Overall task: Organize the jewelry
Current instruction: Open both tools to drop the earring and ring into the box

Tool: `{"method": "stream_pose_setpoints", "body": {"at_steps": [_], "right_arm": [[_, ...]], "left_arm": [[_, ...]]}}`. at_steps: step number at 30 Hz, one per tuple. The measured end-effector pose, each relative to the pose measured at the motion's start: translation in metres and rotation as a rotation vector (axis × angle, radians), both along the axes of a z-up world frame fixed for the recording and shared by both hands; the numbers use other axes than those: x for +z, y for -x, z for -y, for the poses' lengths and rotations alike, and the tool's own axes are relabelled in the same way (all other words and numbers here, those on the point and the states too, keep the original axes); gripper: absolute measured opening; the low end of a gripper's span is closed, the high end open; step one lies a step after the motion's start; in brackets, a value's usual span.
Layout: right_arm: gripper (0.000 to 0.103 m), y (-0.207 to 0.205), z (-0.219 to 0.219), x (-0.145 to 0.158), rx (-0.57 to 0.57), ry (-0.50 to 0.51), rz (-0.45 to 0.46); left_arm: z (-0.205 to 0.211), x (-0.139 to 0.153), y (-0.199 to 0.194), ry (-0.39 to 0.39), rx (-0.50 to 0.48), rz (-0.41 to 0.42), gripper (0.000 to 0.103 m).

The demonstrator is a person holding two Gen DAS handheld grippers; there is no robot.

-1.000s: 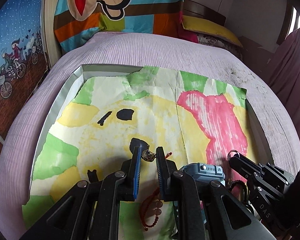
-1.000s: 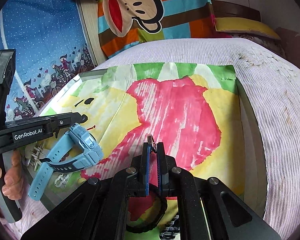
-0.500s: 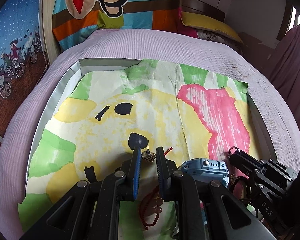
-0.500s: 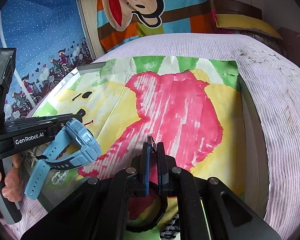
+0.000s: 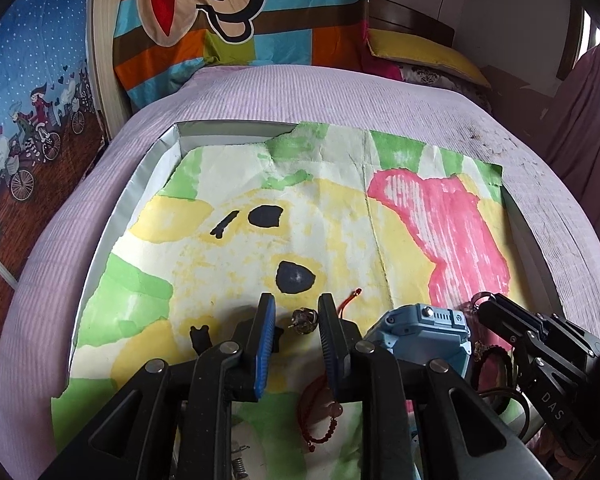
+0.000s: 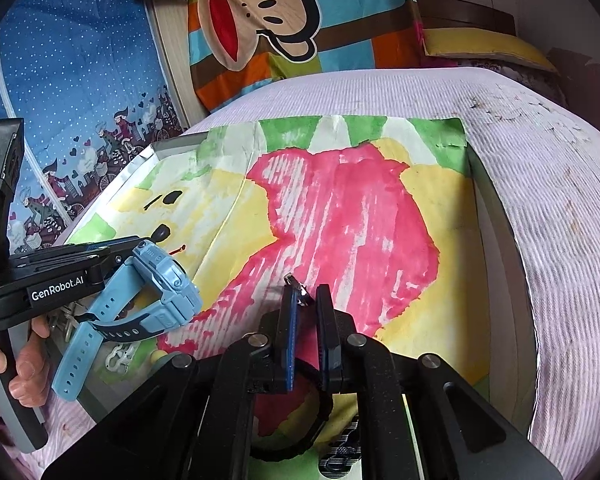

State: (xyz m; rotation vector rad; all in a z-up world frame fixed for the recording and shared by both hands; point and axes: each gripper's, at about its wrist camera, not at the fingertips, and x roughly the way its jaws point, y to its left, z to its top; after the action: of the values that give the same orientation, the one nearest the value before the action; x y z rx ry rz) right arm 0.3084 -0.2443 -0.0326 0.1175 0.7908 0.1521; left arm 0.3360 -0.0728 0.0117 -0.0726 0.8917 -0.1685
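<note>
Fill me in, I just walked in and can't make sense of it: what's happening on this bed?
A person sorts jewelry on painted paper in a tray, a gripper in each hand. The left gripper is open around a small metal charm, with a red bead bracelet below it and a blue watch against its side. The right gripper pinches the clasp of a black bracelet.

Soft daylight reaches my bed from the window (image 5: pixel 588 40) on the right. Shadows are faint, focus sharp, no glare; the fisheye bends and darkens both views' edges.
</note>
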Motion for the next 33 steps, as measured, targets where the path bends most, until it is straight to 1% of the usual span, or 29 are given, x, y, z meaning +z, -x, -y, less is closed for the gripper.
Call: {"method": "stream_pose_setpoints", "body": {"at_steps": [3, 4, 5, 10, 12, 14, 16, 18, 19, 21, 23, 27, 28, 29, 31, 33], "right_arm": [[0.011, 0.003, 0.003, 0.001, -0.007, -0.002, 0.010], [0.011, 0.004, 0.003, 0.002, -0.009, -0.001, 0.014], [0.012, 0.006, 0.003, 0.003, -0.010, 0.001, 0.019], [0.021, 0.011, 0.004, 0.010, -0.012, 0.002, 0.040], [0.028, 0.014, 0.004, 0.012, -0.011, 0.000, 0.047], [0.031, 0.018, 0.004, 0.015, -0.013, -0.001, 0.061], [0.033, 0.021, 0.005, 0.017, -0.019, -0.002, 0.075], [0.039, 0.025, 0.006, 0.020, -0.026, -0.005, 0.088], [0.041, 0.027, 0.006, 0.022, -0.028, -0.005, 0.097], [0.046, 0.032, 0.007, 0.026, -0.031, 0.001, 0.114], [0.050, 0.037, 0.007, 0.030, -0.033, 0.005, 0.131], [0.059, 0.049, 0.006, 0.037, -0.038, 0.021, 0.168], [0.061, 0.052, 0.006, 0.039, -0.041, 0.024, 0.177], [0.063, 0.056, 0.006, 0.040, -0.045, 0.027, 0.187], [0.068, 0.063, 0.007, 0.044, -0.053, 0.027, 0.205], [0.076, 0.069, 0.008, 0.047, -0.059, 0.024, 0.220]], "left_arm": [[-0.004, 0.002, 0.002, 0.009, 0.012, 0.009, 0.039], [-0.005, 0.002, 0.004, 0.016, 0.019, 0.014, 0.046], [-0.007, 0.003, 0.006, 0.023, 0.023, 0.023, 0.049], [-0.011, 0.007, 0.013, 0.014, 0.027, 0.054, 0.050], [-0.013, 0.009, 0.016, 0.018, 0.035, 0.070, 0.052], [-0.017, 0.011, 0.021, 0.040, 0.044, 0.082, 0.059], [-0.020, 0.013, 0.026, 0.048, 0.053, 0.103, 0.061], [-0.021, 0.014, 0.031, 0.040, 0.053, 0.125, 0.063], [-0.021, 0.015, 0.033, 0.038, 0.051, 0.136, 0.065], [-0.021, 0.017, 0.040, 0.034, 0.046, 0.161, 0.070], [-0.022, 0.019, 0.048, 0.029, 0.043, 0.192, 0.078], [-0.024, 0.023, 0.062, 0.026, 0.042, 0.234, 0.082], [-0.026, 0.024, 0.066, 0.029, 0.044, 0.245, 0.087], [-0.027, 0.025, 0.070, 0.033, 0.048, 0.257, 0.091], [-0.031, 0.027, 0.078, 0.039, 0.052, 0.287, 0.094], [-0.034, 0.029, 0.087, 0.045, 0.050, 0.311, 0.098]]}}
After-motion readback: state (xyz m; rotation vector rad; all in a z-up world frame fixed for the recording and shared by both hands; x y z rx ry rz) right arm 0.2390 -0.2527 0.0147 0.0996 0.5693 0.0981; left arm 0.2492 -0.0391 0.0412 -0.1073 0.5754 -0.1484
